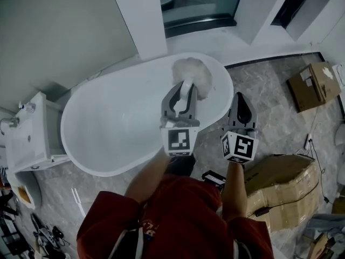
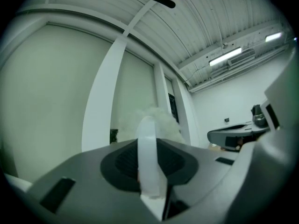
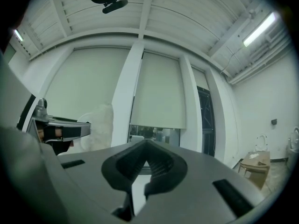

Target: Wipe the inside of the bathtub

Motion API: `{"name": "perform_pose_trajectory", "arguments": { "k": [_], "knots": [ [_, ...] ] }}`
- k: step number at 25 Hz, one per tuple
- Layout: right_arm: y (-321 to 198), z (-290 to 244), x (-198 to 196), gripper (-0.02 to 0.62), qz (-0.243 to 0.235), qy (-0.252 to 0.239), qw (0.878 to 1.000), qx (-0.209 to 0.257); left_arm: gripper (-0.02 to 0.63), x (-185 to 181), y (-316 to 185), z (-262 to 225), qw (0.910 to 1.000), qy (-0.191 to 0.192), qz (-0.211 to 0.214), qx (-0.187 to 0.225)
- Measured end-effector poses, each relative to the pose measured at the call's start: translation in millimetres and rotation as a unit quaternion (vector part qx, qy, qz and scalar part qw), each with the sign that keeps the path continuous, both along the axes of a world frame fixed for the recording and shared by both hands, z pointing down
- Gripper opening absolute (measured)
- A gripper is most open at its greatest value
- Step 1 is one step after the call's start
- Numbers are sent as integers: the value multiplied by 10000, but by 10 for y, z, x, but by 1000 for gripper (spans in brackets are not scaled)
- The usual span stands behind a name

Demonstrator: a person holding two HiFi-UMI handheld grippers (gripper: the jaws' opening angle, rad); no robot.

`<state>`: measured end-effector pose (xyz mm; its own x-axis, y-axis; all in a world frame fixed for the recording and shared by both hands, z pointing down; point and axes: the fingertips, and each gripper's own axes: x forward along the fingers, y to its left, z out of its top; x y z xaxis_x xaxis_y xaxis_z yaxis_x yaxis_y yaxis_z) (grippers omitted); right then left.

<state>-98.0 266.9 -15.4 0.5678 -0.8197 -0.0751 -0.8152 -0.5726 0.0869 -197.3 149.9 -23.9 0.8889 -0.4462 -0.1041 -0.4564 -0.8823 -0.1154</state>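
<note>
A white oval bathtub (image 1: pixel 81 155) fills the middle of the head view. My left gripper (image 1: pixel 183 100) hangs over its right end, shut on the white handle (image 1: pixel 187 89) of a fluffy white duster head (image 1: pixel 195 73) that sits over the tub's far right rim. In the left gripper view the handle (image 2: pixel 148 157) stands between the shut jaws of the left gripper (image 2: pixel 149 171), with the fluffy head (image 2: pixel 156 119) beyond. My right gripper (image 1: pixel 242 111) is outside the tub at its right, over the floor. Its jaws meet with nothing held, as the right gripper view shows (image 3: pixel 145 164).
A white fixture (image 1: pixel 27 139) stands left of the tub. Cardboard boxes lie at the right (image 1: pixel 312 85) and near right (image 1: pixel 280 190). A white pillar (image 1: pixel 140 15) rises behind the tub. Both gripper views look up at blinds and ceiling.
</note>
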Motion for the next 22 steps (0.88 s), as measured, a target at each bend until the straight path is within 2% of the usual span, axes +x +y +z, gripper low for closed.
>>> {"name": "perform_pose_trajectory", "arguments": {
  "k": [9, 15, 18, 22],
  "knots": [
    [-489, -23, 720, 11, -158, 4, 9999, -49, 98, 632, -472, 103, 9995, -30, -223, -213],
    [-820, -76, 1013, 11, -246, 139, 9995, -168, 98, 930, -772, 94, 9991, 47, -294, -298],
    [-1002, -114, 1105, 11, -316, 236, 9990, -224, 98, 1031, -939, 71, 9979, 184, -363, -497],
    [-1185, -146, 1184, 11, -345, 271, 9988, -208, 98, 1093, -1134, 64, 9982, 209, -408, -376]
  ]
}}
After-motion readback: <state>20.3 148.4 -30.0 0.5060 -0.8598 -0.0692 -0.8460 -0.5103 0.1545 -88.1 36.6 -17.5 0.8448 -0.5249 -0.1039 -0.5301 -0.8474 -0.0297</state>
